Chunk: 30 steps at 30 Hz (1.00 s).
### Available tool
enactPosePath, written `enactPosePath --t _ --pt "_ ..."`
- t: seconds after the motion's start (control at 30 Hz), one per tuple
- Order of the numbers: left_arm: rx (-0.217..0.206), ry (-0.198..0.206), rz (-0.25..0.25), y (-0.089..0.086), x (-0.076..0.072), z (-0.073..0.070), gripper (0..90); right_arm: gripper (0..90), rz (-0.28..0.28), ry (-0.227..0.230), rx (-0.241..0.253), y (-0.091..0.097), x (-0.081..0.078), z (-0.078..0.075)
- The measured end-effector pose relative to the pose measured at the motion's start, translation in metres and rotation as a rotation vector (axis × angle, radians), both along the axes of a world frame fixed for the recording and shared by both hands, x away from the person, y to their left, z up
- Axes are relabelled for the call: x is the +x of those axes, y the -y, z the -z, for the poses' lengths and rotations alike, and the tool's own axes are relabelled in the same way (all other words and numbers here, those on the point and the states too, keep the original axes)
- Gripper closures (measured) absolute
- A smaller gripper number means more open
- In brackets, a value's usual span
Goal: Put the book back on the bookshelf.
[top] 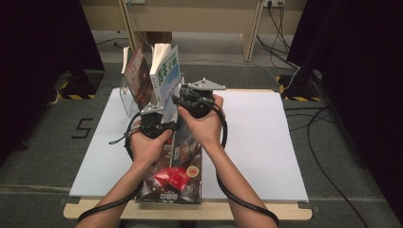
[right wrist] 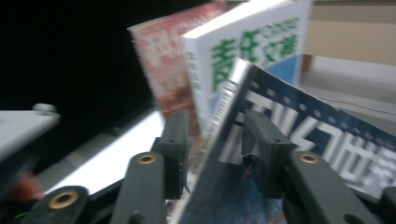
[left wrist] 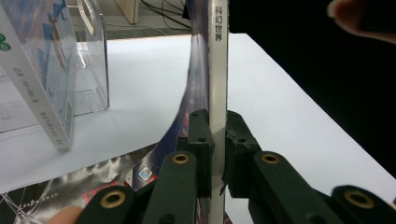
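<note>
Left hand-held gripper (left wrist: 217, 140) has its jaws clamped on the white spine of the magazine (left wrist: 217, 70), low down near the bound edge; in the high view it sits at (top: 153, 124). Right hand-held gripper (right wrist: 215, 144) straddles the same magazine higher up, its jaws standing apart with a gap on each side, so as far as I can judge it has no pressing hold; from above I see it at (top: 192, 102).

I judge this magazine (top: 183, 142) light but floppy — the glossy pages bow away from the spine in the left gripper view, so only the bound edge gives any stiffness. The cover looks slick, so I'd expect it to slide between the pads unless I pinch squarely across the spine. Taking it by the loose pages would let it sag or crease.

It stands on edge near the middle of the white surface (top: 266, 142), its lower part trailing toward my side, just in front of the clear book stand (left wrist: 91, 60). Two books already lean in that stand — one reddish (top: 139, 76), one white with green lettering and a blue cover (top: 167, 71).

Its look: dark cover with red and white graphics, narrow white spine with black characters, blue and white lettering on the face near the right gripper.
</note>
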<state>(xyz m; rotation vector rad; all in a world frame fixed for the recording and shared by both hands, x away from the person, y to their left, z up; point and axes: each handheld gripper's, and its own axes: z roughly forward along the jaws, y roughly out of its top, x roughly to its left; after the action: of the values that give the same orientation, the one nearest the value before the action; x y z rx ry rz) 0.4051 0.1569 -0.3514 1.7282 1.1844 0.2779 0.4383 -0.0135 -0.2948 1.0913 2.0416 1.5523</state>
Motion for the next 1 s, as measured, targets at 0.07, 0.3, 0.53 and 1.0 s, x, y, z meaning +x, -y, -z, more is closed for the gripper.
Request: enactPosePath --t 0.07,0.3,0.53,1.0 --pt "-0.009 0.003 -0.002 -0.004 0.000 0.002 82.9 58.5 0.008 0.114 0.067 0.015 -0.012 -0.003" --pt "-0.035 0.040 0.008 -0.017 -0.004 0.003 83.0 58.0 0.086 0.131 0.067 0.062 -0.018 -0.001" --pt "-0.041 0.061 0.018 -0.028 -0.006 0.002 83.1 58.0 0.193 0.057 0.033 0.116 -0.012 0.027" --pt "-0.029 0.124 -0.003 -0.054 -0.017 -0.009 83.1 57.9 0.316 -0.131 -0.019 0.173 -0.026 0.119"
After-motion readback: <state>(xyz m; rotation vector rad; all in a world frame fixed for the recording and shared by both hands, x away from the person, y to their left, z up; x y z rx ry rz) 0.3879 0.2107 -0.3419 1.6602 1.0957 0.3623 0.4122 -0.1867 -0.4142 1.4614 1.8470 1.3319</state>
